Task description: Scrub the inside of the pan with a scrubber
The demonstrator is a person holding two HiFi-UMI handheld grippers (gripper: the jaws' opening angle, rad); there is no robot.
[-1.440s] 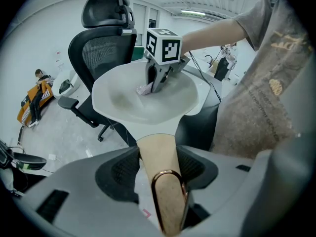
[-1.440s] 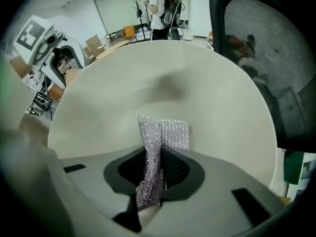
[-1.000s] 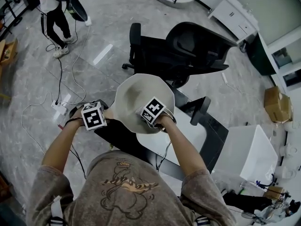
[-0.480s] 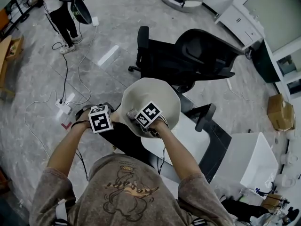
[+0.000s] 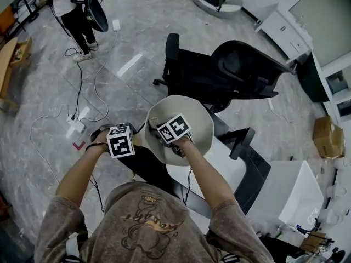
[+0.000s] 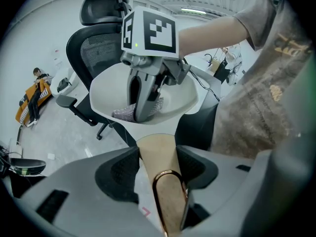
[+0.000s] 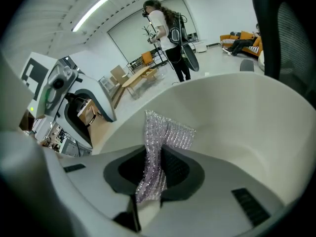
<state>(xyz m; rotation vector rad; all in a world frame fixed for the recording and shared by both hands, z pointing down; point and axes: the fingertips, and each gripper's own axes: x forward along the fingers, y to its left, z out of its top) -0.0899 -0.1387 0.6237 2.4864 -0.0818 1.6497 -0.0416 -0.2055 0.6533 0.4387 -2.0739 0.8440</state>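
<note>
Head view has both our forearms stretched forward and downward, side by side. Our left gripper is clamped on the tan handle of the pan, its pads pressing on both sides. Our right gripper reaches into the pale bowl from above, its jaws pinched narrow on a glittery mesh scrubber whose free end lies against the pan's inner wall.

We hold the pan in the air with nothing under it. Its long axis runs from the handle at our left gripper out to the bowl on the right in the head view, and the open side faces up at us.

Just beyond the pan stands a black office chair, and a white tabletop lies below our right arm. Cables and a power strip trail over the grey floor to the left. Another person stands well apart at the far left, and a cardboard box sits at the right edge.
</note>
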